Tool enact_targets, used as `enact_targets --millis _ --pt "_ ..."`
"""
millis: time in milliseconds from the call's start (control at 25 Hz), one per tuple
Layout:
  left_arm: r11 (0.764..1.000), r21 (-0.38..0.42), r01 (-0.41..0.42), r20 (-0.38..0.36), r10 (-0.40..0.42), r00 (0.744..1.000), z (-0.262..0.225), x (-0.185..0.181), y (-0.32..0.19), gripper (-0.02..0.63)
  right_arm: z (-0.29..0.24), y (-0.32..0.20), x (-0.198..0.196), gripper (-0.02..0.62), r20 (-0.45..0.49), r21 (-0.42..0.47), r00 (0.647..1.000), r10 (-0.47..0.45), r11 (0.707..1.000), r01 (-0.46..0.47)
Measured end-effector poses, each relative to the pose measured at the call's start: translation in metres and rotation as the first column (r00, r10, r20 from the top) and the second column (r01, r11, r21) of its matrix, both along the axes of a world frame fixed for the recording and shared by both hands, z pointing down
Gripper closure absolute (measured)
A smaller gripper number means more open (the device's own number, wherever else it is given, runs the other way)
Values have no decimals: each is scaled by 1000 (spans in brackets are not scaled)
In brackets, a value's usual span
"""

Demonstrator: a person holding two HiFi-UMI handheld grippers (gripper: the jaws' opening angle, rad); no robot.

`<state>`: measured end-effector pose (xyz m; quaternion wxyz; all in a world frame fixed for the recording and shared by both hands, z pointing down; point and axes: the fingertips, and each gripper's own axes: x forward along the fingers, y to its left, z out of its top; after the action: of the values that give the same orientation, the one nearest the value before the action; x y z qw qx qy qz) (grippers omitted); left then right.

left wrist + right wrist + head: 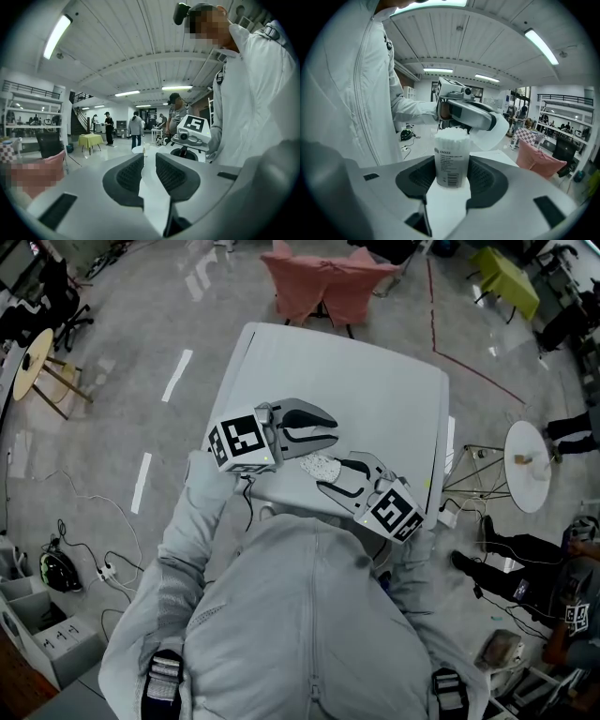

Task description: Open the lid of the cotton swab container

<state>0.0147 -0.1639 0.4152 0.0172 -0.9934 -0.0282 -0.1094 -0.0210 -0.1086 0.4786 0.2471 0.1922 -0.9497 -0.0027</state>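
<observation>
While we're holding both tools up over the near edge of the white table (375,371), the right gripper (337,476) is clamping the cotton swab container (451,159) between its pads. Its jaws are standing fairly wide because the tub is filling the gap. The container is sitting upright in that grip with its label facing the camera. It's already open, with the white swab tips (452,133) bunching at the top. The left gripper (328,427) is hovering just beside it and a bit above, jaws nearly together. In the right gripper view we're seeing them pinching the translucent lid (497,133) by its thin wall. The lid is hanging clear of the container, not touching it as far as we're able to tell.
</observation>
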Motion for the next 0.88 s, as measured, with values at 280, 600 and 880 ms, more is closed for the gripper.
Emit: enact_targets --millis 280,600,880 --pt "965 -160 -209 101 227 969 7 -10 13 531 -3 15 -16 376 -7 16 1000 -16 1000 16" --pt "844 -459 -277 29 326 945 14 17 16 524 -12 18 2 376 -2 70 994 111 991 -110" --pt "838 -438 -326 -102 314 944 -13 52 19 508 -33 17 30 376 121 71 960 253 962 -263"
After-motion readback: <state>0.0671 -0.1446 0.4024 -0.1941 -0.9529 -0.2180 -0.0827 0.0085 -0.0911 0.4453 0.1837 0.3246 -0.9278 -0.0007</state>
